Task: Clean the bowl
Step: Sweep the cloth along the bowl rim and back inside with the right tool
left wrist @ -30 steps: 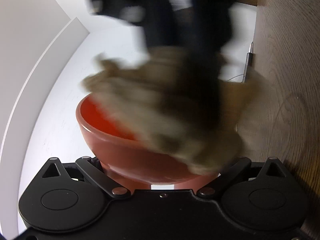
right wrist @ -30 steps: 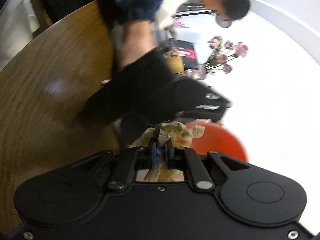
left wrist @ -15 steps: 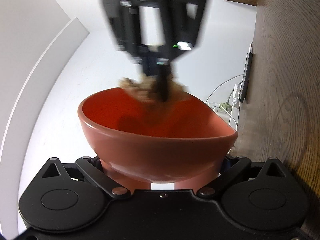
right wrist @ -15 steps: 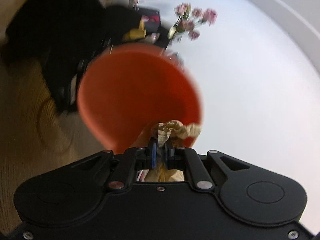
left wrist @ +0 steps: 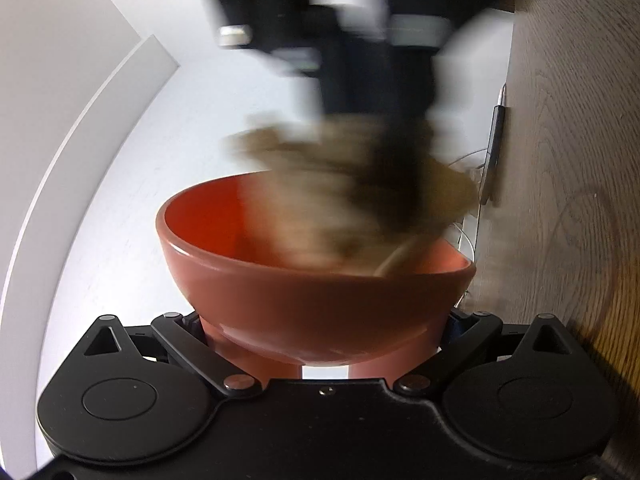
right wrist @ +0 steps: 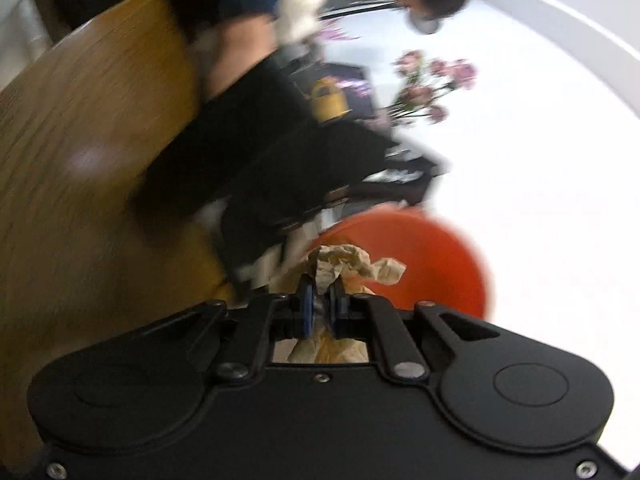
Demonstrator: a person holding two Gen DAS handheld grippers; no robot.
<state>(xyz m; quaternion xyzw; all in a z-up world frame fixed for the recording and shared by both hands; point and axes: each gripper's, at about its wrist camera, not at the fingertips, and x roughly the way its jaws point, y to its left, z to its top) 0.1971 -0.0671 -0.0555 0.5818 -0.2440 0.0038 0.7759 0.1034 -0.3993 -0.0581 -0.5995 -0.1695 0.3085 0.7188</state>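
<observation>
An orange-red bowl (left wrist: 312, 292) fills the middle of the left wrist view, tilted with its foot clamped in my left gripper (left wrist: 320, 336), which is shut on it. A crumpled tan paper towel (left wrist: 352, 196) blurs across the bowl's right inner side, carried by my right gripper's black body (left wrist: 360, 40) above. In the right wrist view my right gripper (right wrist: 321, 304) is shut on that paper towel (right wrist: 352, 264), with the bowl (right wrist: 432, 264) just ahead to the right. The left gripper's black body (right wrist: 280, 176) lies beyond, held by a person's hand (right wrist: 240, 52).
A wooden table (left wrist: 568, 160) runs along the right of the left wrist view, with a black pen-like object (left wrist: 494, 148) and cables at its edge. Pink flowers (right wrist: 432, 84) and a yellow object (right wrist: 330, 100) stand in the background. White walls surround.
The right gripper with the paper towel swept from the bowl's far rim across to its right side, in a fast wiping stroke. The bowl stays clamped in the left gripper.
</observation>
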